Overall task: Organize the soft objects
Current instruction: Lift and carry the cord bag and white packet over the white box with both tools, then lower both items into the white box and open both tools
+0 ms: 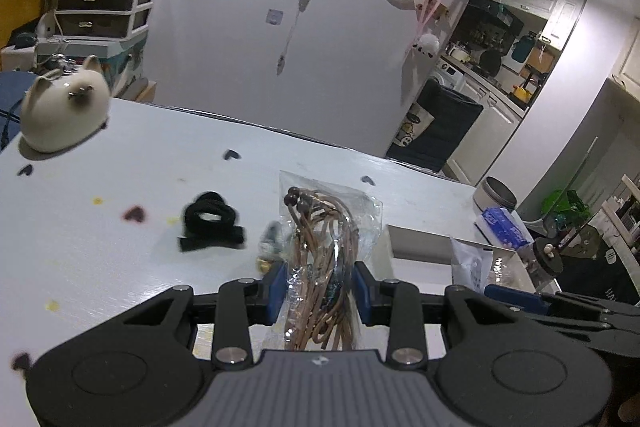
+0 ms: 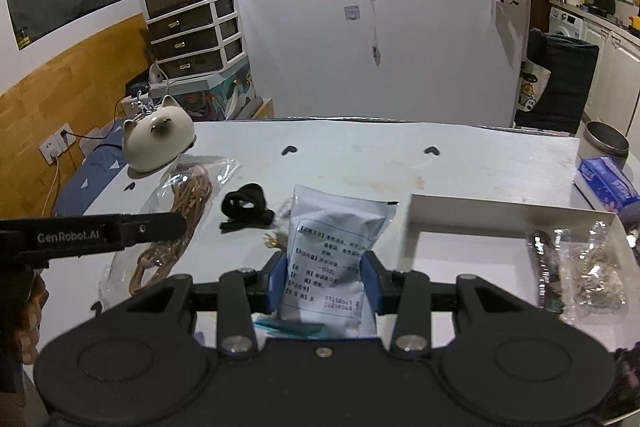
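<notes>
My left gripper (image 1: 319, 287) is shut on a clear bag of brown cord (image 1: 326, 235) and holds it above the white table (image 1: 120, 247). The same bag (image 2: 180, 211) shows at the left in the right wrist view, with the left gripper's arm (image 2: 100, 231) across it. My right gripper (image 2: 325, 283) is shut on a white printed pouch (image 2: 334, 251), held just left of the white tray (image 2: 472, 247). Two clear packets (image 2: 576, 267) lie in the tray's right part. A black hair band bundle (image 1: 210, 223) lies on the table, also seen in the right wrist view (image 2: 246, 209).
A cream cat figurine (image 1: 64, 111) stands at the table's far left corner. A round tin (image 2: 604, 143) and a blue tissue pack (image 2: 608, 183) sit at the far right edge. A small grey and yellow item (image 1: 270, 247) lies beside the black bundle.
</notes>
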Demonstrator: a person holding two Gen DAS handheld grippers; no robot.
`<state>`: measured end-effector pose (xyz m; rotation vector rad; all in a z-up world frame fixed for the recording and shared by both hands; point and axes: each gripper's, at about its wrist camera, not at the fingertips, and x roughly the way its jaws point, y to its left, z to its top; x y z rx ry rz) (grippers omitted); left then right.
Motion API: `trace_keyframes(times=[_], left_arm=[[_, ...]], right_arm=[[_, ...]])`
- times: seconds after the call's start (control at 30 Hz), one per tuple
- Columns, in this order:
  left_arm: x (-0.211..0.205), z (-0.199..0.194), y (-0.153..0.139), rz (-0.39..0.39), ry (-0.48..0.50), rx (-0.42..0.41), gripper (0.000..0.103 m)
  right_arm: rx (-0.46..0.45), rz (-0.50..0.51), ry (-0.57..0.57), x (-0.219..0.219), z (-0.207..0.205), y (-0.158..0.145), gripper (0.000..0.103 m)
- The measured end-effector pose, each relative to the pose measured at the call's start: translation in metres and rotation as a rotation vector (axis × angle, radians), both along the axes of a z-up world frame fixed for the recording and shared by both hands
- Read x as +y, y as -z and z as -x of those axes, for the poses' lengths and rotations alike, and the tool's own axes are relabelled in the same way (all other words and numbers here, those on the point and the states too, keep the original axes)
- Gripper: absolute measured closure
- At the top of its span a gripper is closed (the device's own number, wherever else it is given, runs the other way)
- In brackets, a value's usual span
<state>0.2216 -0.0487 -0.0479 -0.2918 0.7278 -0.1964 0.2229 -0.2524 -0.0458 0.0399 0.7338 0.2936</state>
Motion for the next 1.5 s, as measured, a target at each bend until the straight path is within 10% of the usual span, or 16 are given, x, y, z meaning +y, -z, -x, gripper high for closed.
trace_keyframes(times=[0.77,1.2,1.27,1.37,1.5], left_arm=[[-0.193,-0.093,0.053,0.117,0.112,0.204,0.066],[-0.233,-0.156,0.120,0.216,-0.027,0.379,0.065],[-0.235,-0.161,0.126,0.208,-0.029,0.401,0.063],[-0.233,-0.162,0.129,0.210,-0.010,0.417,0.025],[-0.221,-0.155,0.117,0.221,0.034,0.379,0.025]], right_arm=[[0.093,-0.011,0.093,-0.186,0.002,0.023,0.061],[0.143,-0.017,0.148,-0.217,0.005,0.035,0.061],[0.151,-0.019,0.160,-0.219,0.003,0.037,0.061],[0.161,-0.021,0.167,-0.220,0.001,0.039,0.061],[0.179,-0.034,0.156,-0.215,-0.005,0.043,0.061]])
